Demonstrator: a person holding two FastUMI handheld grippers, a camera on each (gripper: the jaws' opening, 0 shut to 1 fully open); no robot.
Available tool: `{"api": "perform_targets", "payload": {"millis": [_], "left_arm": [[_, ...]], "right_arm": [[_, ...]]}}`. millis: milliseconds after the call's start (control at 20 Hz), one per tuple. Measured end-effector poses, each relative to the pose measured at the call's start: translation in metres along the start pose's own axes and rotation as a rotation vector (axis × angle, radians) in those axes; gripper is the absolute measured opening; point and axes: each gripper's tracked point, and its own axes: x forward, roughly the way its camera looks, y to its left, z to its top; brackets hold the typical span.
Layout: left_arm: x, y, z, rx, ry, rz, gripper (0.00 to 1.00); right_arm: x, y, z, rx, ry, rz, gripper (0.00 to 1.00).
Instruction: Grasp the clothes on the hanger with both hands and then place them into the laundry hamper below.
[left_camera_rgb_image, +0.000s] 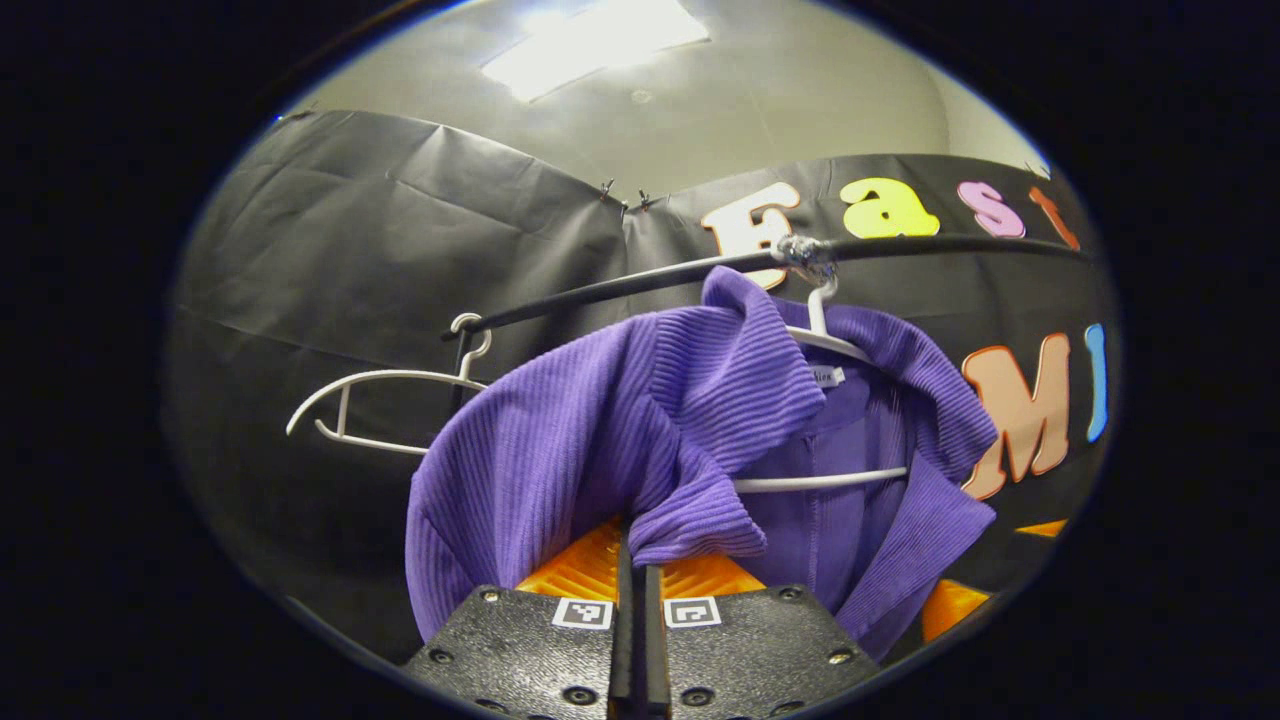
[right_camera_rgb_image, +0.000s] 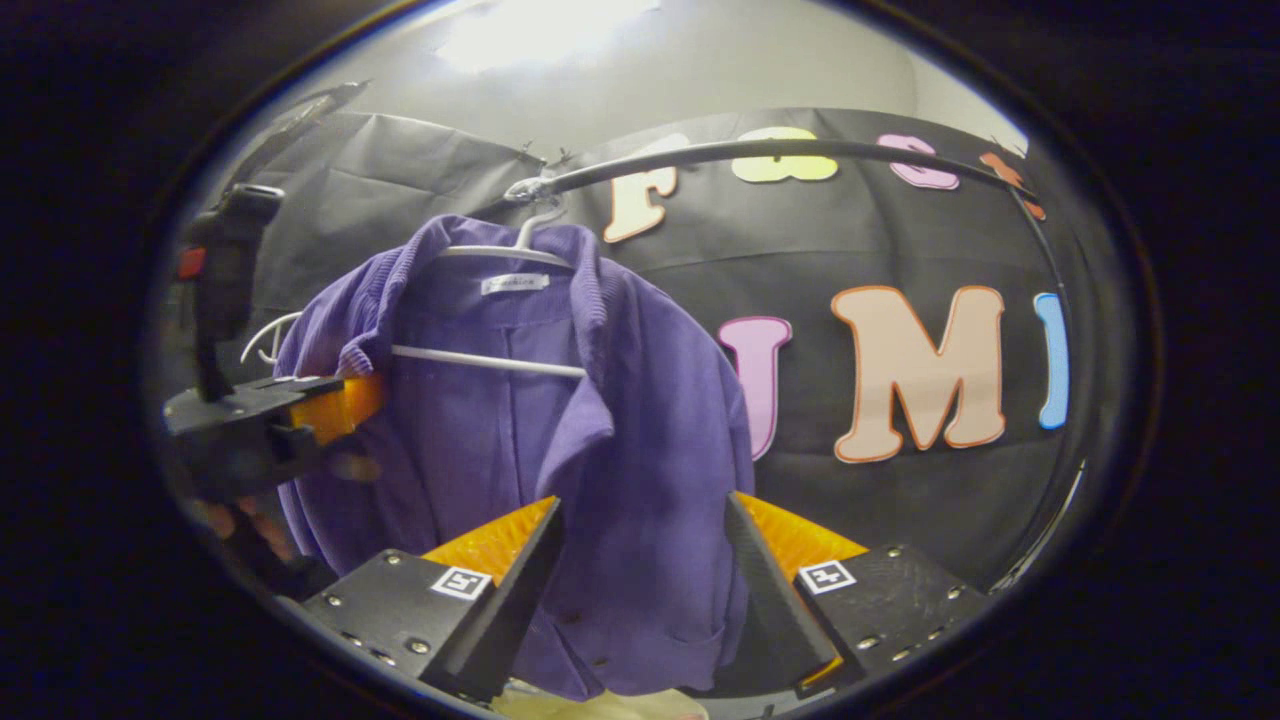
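A purple ribbed shirt hangs on a white hanger from a dark rail. My left gripper is shut on a bunched fold at the shirt's collar and shoulder, and the cloth drapes over its fingertips. The right gripper view shows that same gripper, with a hand below it, at the left edge of the shirt. My right gripper is open, and the shirt's front panel hangs between its two fingers. The hanger's bar shows inside the open shirt front.
An empty white hanger hangs on the rail to the left of the shirt. The rail curves off to the right. Something pale lies below the shirt's hem, too little of it showing to identify.
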Motion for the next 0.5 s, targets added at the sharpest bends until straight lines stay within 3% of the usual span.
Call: {"api": "perform_targets", "payload": {"millis": [50, 150, 200, 300, 350, 400, 500], "left_arm": [[-0.004, -0.004, 0.000, -0.014, 0.014, -0.050, 0.05], [-0.011, -0.010, 0.000, -0.033, 0.033, -0.138, 0.03], [-0.015, -0.018, 0.002, -0.049, 0.034, -0.203, 0.07], [-0.025, -0.031, 0.007, -0.077, 0.018, -0.317, 0.06], [-0.027, -0.029, 0.005, -0.066, 0.015, -0.336, 0.05], [-0.027, -0.026, 0.004, -0.050, 0.014, -0.341, 0.05], [-0.025, -0.019, -0.001, -0.037, 0.029, -0.356, 0.02]], "right_arm": [[0.007, 0.007, 0.004, 0.011, -0.008, -0.001, 0.96], [0.025, -0.001, 0.014, 0.041, -0.039, -0.080, 0.94], [0.033, -0.006, 0.017, 0.069, -0.046, -0.106, 0.99], [0.049, 0.002, 0.016, 0.148, -0.030, -0.101, 0.96], [0.051, 0.008, 0.012, 0.176, -0.004, -0.093, 0.94], [0.043, 0.017, 0.007, 0.197, 0.014, -0.083, 0.98], [0.015, 0.032, 0.001, 0.169, -0.031, -0.071, 0.99]]}}
